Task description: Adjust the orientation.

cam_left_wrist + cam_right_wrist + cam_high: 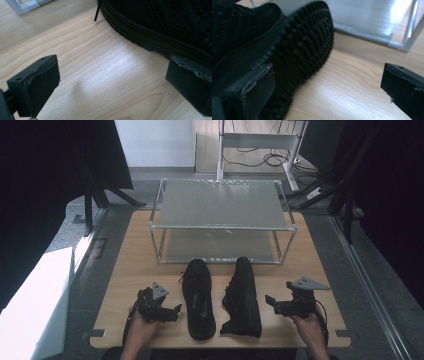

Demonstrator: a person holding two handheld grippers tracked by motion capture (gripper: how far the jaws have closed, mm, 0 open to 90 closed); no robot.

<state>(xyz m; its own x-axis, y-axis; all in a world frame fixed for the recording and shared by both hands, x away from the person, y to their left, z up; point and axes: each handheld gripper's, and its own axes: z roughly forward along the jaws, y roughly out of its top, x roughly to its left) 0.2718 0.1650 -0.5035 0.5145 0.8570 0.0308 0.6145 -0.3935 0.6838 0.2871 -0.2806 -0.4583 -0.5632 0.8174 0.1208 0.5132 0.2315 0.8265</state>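
The left gripper sits low at the near left of the tabletop, its jaws spread wide with bare wood between them, holding nothing. It points right toward the left shoe, which stands upright on its sole just beside it; in the left gripper view the shoe's side wall runs close past the far jaw, so a short push right would probably bring it between the jaws.

The right gripper mirrors it at the near right, jaws likewise apart and empty, aimed left at the right shoe. That shoe lies tipped on its side, its lugged sole turned toward the gripper, which likely makes the sole edge the easiest place to take hold.

Both shoes lie side by side, toes pointing far, close to each other but apart. Just beyond their toes stands a two-tier rack with both shelves bare; its lower front rail is the nearest obstruction. Open wood remains left and right of the rack, and the tabletop's near edge lies close behind both hands.
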